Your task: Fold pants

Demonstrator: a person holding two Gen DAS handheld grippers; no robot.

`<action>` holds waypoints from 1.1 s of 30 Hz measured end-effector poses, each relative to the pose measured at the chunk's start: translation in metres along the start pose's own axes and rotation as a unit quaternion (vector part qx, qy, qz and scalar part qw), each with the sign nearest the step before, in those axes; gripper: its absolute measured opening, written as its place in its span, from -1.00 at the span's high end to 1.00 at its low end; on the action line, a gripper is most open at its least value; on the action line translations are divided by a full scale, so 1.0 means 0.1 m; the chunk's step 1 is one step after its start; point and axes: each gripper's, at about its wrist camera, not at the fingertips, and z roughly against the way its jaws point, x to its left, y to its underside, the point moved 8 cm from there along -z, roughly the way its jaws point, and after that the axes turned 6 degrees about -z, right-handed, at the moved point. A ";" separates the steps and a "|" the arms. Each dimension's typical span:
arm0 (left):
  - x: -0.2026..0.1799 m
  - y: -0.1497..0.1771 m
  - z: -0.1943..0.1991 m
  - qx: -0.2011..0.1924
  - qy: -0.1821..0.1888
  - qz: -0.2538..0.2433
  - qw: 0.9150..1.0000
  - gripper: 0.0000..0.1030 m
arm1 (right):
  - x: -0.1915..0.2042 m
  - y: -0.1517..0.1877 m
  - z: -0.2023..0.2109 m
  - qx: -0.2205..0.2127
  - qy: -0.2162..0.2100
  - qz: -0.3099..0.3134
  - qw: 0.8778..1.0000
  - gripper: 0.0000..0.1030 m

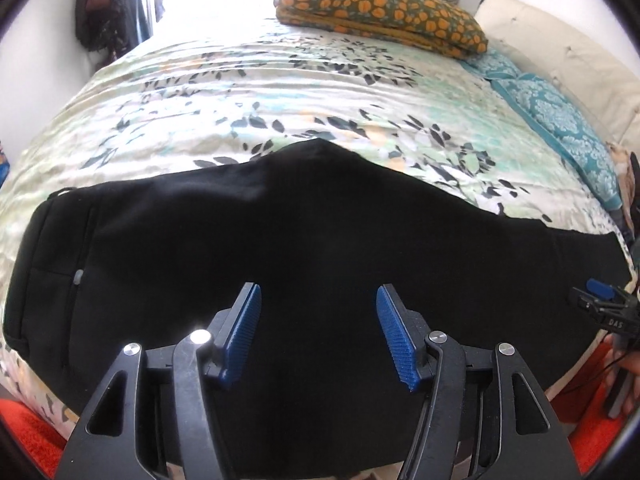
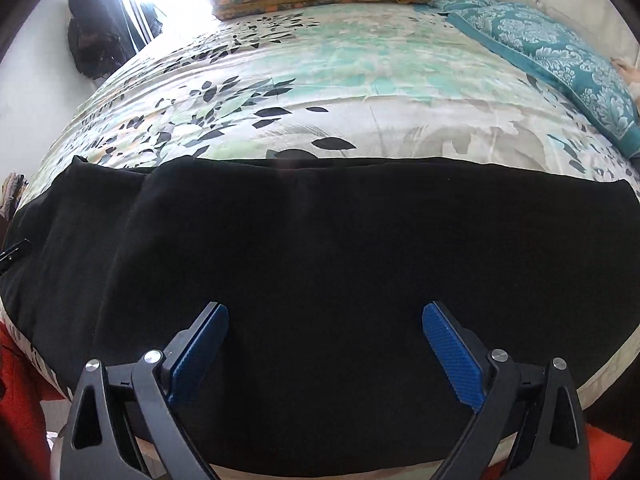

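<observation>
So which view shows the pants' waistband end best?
The left wrist view: the black pants show their waistband and pocket at far left. The right wrist view shows mostly plain leg fabric, the left end cropped.

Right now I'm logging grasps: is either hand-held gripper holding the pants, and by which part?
Nothing is held. The left hand-held gripper and right hand-held gripper are both open above the black pants, which lie on the bed.
</observation>
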 end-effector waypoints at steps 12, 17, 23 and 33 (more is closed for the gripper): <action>-0.34 0.15 -0.36 0.053 -0.028 -0.061 0.996 -0.27 | -0.43 0.02 -0.01 -0.009 0.036 -0.036 0.999 -1.00; -0.54 -0.05 -0.11 0.011 0.004 -0.043 0.999 -0.27 | -0.44 -0.15 0.29 -0.063 0.040 -0.031 0.997 -0.99; -0.88 -0.12 -0.25 0.022 0.022 -0.081 0.996 -0.27 | -0.94 -0.32 0.35 -0.065 0.075 -0.098 0.990 -0.99; -0.91 -0.03 -0.39 0.039 0.025 -0.081 0.996 -0.30 | -1.21 -0.31 0.24 -0.037 0.050 -0.116 0.991 -0.99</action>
